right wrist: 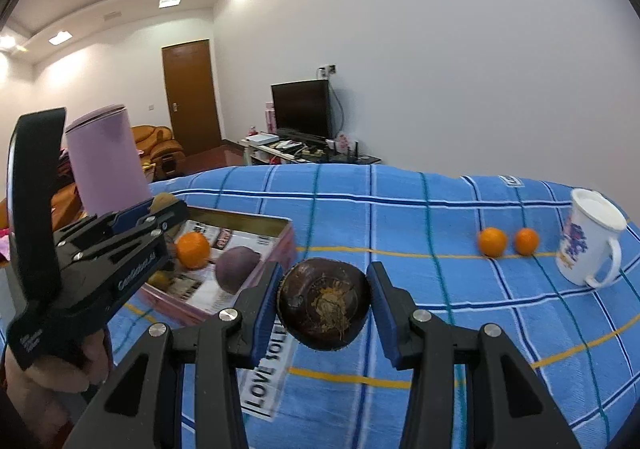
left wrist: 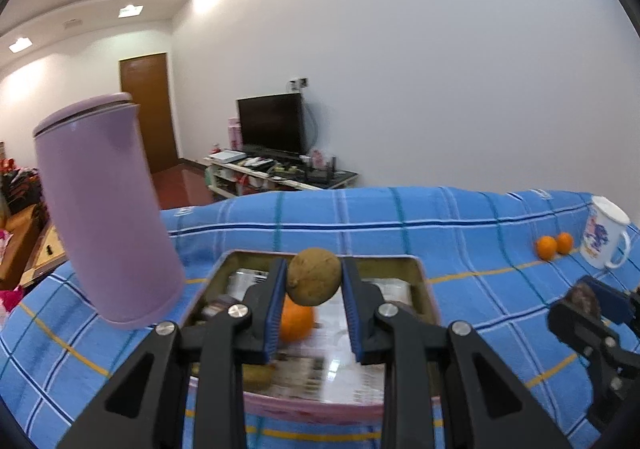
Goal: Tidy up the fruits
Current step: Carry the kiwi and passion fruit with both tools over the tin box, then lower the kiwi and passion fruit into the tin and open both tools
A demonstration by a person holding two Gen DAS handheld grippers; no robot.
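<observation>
Your left gripper [left wrist: 314, 277] is clamped on a small brown kiwi-like fruit [left wrist: 315, 276], held over the open tin box [right wrist: 286, 245]. Your right gripper [right wrist: 323, 303] pinches a dark, round mangosteen-like fruit [right wrist: 323, 303] above the blue checked cloth [right wrist: 420, 209], just beside the box's near corner. Release too high and either fruit could bounce out or bruise the orange [right wrist: 193, 250] and purple fruit [right wrist: 236, 269] already inside. The dark fruit is glossy with a dry, fibrous patch. Two small oranges [right wrist: 508, 241] wait near the white mug [right wrist: 588, 239].
</observation>
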